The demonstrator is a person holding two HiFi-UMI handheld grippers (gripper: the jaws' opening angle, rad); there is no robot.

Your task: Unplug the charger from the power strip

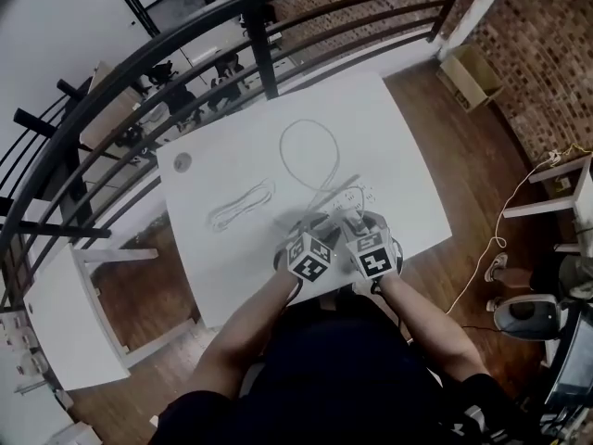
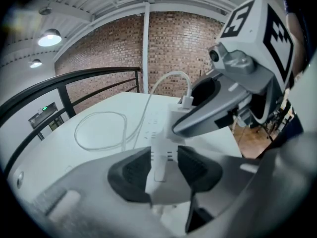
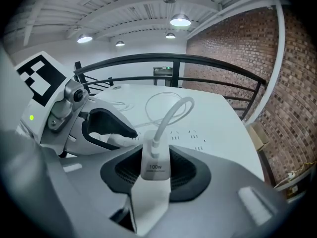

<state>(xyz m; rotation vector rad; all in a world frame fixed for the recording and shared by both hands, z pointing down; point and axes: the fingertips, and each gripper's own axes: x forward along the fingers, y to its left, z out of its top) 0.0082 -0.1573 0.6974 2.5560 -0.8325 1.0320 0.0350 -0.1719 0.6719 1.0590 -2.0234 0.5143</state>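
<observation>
White charger [image 3: 154,163] (100w) snug within right hand-held gripper [image 3: 155,171]

Left gripper [image 2: 163,166] beside right gripper [image 3: 156,170]; clamped

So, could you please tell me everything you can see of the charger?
The charger is a small white plastic block with rounded edges, printed 100w on its face. It stands upright between the ribbed black pads of the right gripper, which press its sides. A white cable plugs into its top and arches away over the table. Its base seems to sit on the white power strip; whether its prongs are still in is hidden.
</observation>
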